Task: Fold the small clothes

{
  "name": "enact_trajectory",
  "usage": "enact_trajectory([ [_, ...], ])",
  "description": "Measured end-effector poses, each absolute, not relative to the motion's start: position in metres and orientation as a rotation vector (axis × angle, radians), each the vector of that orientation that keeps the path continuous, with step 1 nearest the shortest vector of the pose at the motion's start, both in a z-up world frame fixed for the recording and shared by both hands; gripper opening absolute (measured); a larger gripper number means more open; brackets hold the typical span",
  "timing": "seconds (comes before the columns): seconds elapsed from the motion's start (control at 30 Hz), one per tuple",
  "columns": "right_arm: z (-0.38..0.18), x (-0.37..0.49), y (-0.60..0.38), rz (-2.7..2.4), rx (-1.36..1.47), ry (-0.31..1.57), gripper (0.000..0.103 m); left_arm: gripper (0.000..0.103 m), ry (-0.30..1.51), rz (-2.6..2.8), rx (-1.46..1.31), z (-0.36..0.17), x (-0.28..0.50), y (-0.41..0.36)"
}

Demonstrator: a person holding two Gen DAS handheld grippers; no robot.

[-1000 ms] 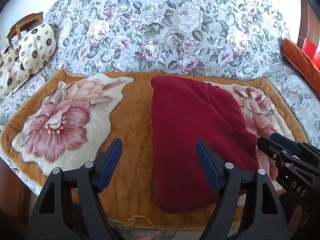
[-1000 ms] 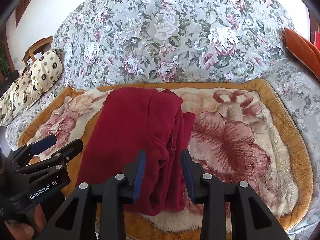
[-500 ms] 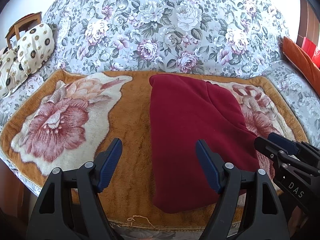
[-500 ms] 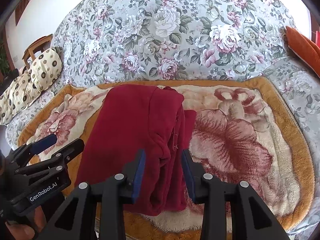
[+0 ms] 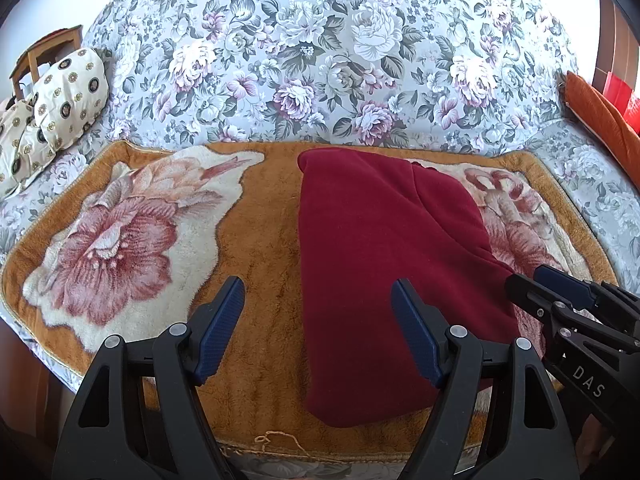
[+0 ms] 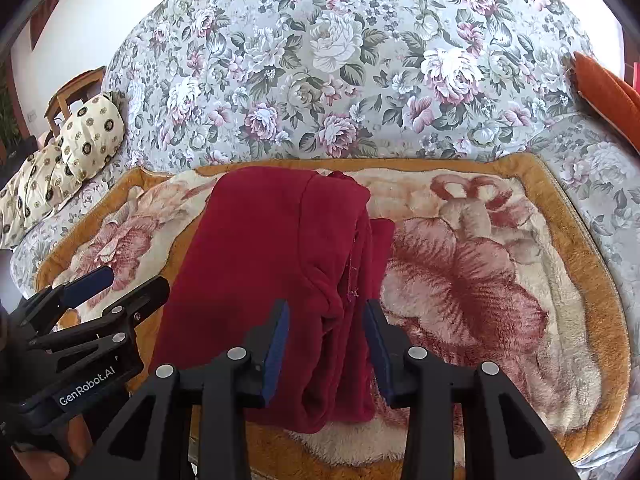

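A dark red fleece garment (image 5: 372,256) lies folded lengthwise on the orange flowered blanket (image 5: 264,240) on the sofa seat. In the right wrist view the garment (image 6: 264,264) shows stacked layers along its right edge. My left gripper (image 5: 320,312) is wide open and empty, above the garment's near left edge. My right gripper (image 6: 325,328) is open and empty, its jaws set either side of the layered right edge, above the near end. Each gripper shows in the other's view: the right one (image 5: 536,284) beside the garment's right edge, the left one (image 6: 120,284) at its left.
The floral sofa back (image 5: 320,60) rises behind the blanket. Cream patterned cushions (image 5: 60,96) lie far left, with a wooden chair (image 5: 44,48) behind. An orange cushion (image 5: 600,112) lies far right. The blanket's front edge (image 5: 280,440) has a loose thread.
Both views have shifted slightly, with the grippers a little farther back or higher. The garment has not moved and both grippers remain open.
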State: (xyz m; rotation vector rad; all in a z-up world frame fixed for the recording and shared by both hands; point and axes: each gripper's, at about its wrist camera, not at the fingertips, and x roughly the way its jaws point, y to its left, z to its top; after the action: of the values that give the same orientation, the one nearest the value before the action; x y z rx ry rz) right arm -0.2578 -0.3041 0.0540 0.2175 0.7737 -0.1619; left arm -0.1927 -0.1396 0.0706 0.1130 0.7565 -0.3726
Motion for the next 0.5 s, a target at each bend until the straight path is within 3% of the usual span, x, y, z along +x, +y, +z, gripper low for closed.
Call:
enact_trajectory([
  [0.5, 0.0540, -0.2576, -0.3025, -0.163, 0.218, 0.777, 0.038, 0.076, 0.749, -0.371, 0.118, 0.0703, -0.1921, -0.1385],
])
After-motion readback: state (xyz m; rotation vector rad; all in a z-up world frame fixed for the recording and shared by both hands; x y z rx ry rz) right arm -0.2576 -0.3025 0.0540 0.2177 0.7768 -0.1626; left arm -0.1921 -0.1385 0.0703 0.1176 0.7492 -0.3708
